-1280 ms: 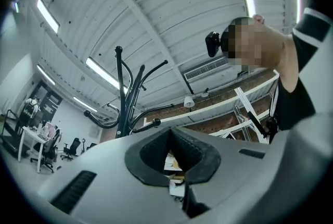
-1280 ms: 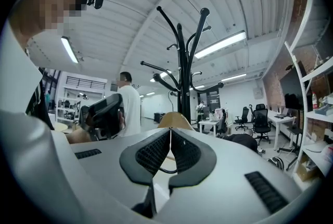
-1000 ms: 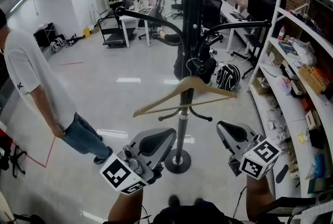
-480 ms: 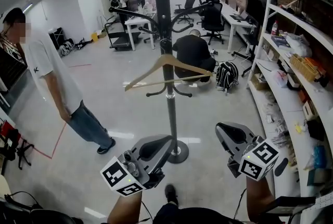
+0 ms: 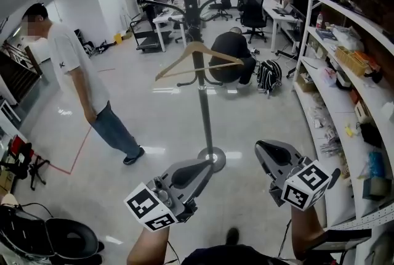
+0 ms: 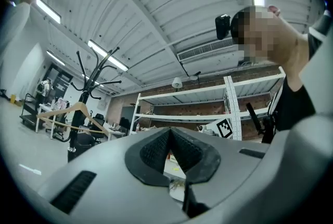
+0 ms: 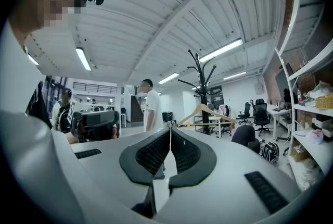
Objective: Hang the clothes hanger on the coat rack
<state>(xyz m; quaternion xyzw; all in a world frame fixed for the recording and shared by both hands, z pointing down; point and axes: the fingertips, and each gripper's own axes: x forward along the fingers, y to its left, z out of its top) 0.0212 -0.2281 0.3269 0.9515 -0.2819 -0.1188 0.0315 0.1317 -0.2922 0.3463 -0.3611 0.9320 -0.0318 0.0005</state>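
A wooden clothes hanger point(image 5: 194, 57) hangs from a hook of the black coat rack point(image 5: 203, 110), tilted with its left end lower. The rack stands on a round base on the floor, well ahead of both grippers. My left gripper point(image 5: 205, 166) is low in the head view, shut with nothing in it. My right gripper point(image 5: 260, 147) is beside it, also shut and empty. In the left gripper view the hanger point(image 6: 73, 112) and rack point(image 6: 86, 92) sit far off at left, beyond the closed left gripper point(image 6: 169, 131). The right gripper view shows the hanger point(image 7: 205, 112) past the closed right gripper point(image 7: 170, 129).
A person in a white T-shirt point(image 5: 74, 73) stands left of the rack. Another person in black point(image 5: 231, 57) crouches behind it near a backpack point(image 5: 268, 76). White shelving point(image 5: 345, 60) with several items lines the right side. A black chair point(image 5: 55, 239) is at the lower left.
The rack and hanger have drawn away and look smaller and higher in the head view. Both grippers have pulled back from the rack together, staying shut and empty.
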